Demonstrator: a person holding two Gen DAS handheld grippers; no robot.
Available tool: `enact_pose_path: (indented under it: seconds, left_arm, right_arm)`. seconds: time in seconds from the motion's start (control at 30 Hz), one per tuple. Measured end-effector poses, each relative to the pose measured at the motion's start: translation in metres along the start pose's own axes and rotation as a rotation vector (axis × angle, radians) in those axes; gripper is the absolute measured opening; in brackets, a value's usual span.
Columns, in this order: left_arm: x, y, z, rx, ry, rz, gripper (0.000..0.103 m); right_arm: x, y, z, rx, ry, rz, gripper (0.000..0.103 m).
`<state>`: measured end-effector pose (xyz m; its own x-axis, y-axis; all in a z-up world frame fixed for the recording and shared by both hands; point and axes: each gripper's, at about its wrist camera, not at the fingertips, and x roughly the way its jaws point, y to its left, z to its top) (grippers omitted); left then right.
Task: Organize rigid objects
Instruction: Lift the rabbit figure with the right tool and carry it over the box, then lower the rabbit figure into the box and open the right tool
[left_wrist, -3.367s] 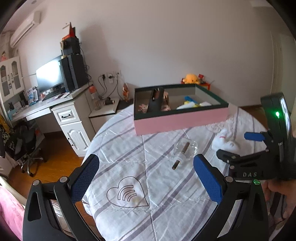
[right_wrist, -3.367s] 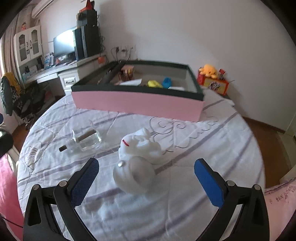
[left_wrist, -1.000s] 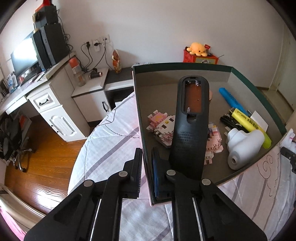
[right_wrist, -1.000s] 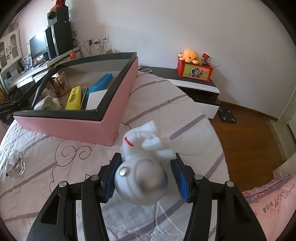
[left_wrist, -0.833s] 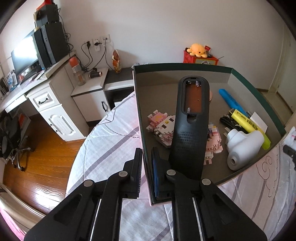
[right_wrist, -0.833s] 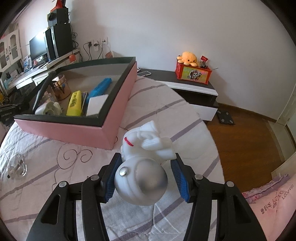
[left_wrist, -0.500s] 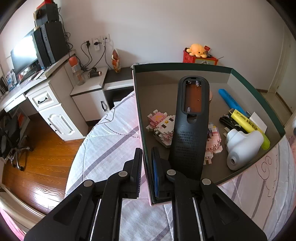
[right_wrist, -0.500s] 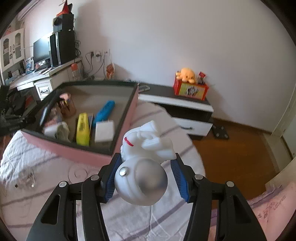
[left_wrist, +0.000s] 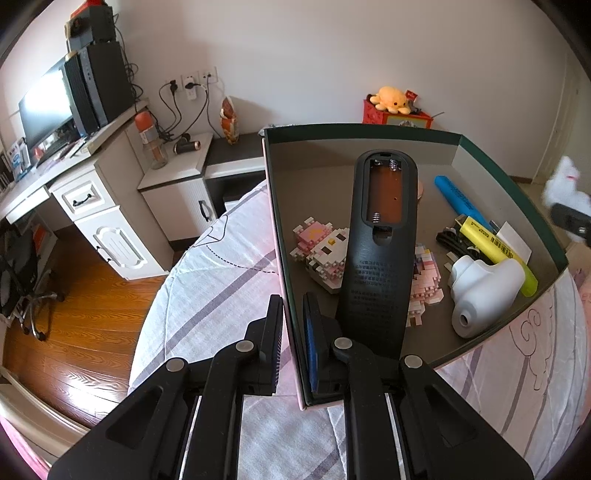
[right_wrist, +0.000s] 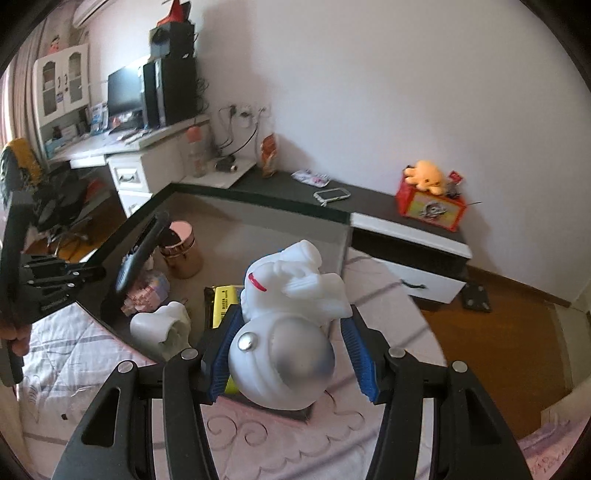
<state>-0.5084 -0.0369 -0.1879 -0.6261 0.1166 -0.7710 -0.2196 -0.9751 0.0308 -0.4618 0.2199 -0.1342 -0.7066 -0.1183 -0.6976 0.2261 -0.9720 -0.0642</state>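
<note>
A round table in a striped cloth holds a pink box; desk beyond. The left gripper pinches the box's wall. The right gripper, angled down, clamps a white toy above the box.

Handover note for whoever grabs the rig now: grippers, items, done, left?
Left gripper: shut on the pink box wall at its near corner, steadying it.
Right gripper: shut on the white figurine, held in the air above the box's near edge.
Done: remote, block toys, highlighters, white holder in the box.
Left: lower the figurine in, release. Anything else out on the table is out of view.
</note>
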Motion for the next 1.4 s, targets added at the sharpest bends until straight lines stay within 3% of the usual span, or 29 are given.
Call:
enact_pose_path:
  seconds: [0.1, 0.3, 0.37, 0.43, 0.53, 0.8, 1.0, 1.1, 1.17, 1.2, 1.23, 1.27, 1.4]
  left_arm:
    - [0.000, 0.000, 0.000, 0.003, 0.002, 0.001, 0.011]
    - [0.000, 0.000, 0.000, 0.001, 0.001, 0.000, 0.011]
    - [0.001, -0.001, 0.000, 0.001, 0.004, 0.002, 0.011]
    - [0.001, -0.002, 0.000, -0.002, 0.004, 0.001, 0.011]
    - [0.001, -0.003, 0.000, -0.006, 0.002, -0.001, 0.011]
    - [0.001, -0.006, 0.002, 0.004, 0.004, 0.017, 0.013]
    - [-0.010, -0.013, 0.002, 0.040, -0.002, 0.059, 0.013]
    - [-0.026, -0.015, -0.002, 0.029, -0.028, 0.047, 0.024]
    - [-0.041, -0.018, -0.008, 0.033, -0.061, 0.060, 0.048]
    - [-0.049, -0.022, -0.011, 0.044, -0.083, 0.061, 0.053]
    - [-0.058, -0.026, -0.016, 0.056, -0.099, 0.068, 0.060]
    - [-0.067, -0.031, -0.022, 0.068, -0.114, 0.064, 0.066]
    - [-0.088, -0.054, -0.042, 0.107, -0.142, -0.004, 0.076]
  right_arm:
    - [0.014, 0.000, 0.002, 0.020, 0.007, 0.059, 0.056]
    - [0.020, 0.001, 0.002, -0.001, -0.016, 0.075, 0.057]
    - [0.019, 0.000, 0.003, 0.004, -0.017, 0.065, 0.062]
    - [0.016, -0.001, 0.004, 0.006, -0.033, 0.061, 0.077]
    - [0.008, -0.002, 0.004, 0.015, -0.041, 0.070, 0.078]
    - [-0.021, -0.024, -0.007, 0.051, -0.055, -0.002, 0.078]
    - [-0.014, -0.038, -0.023, 0.083, 0.015, -0.022, 0.078]
    - [-0.008, -0.044, -0.031, 0.114, 0.040, 0.005, 0.077]
    - [-0.004, -0.047, -0.036, 0.140, 0.054, 0.032, 0.065]
    - [-0.001, -0.049, -0.039, 0.151, 0.066, 0.047, 0.051]
    - [0.001, -0.051, -0.042, 0.162, 0.073, 0.063, 0.046]
    - [0.001, -0.053, -0.045, 0.177, 0.074, 0.088, 0.045]
    - [0.003, -0.060, -0.051, 0.216, 0.066, 0.158, 0.045]
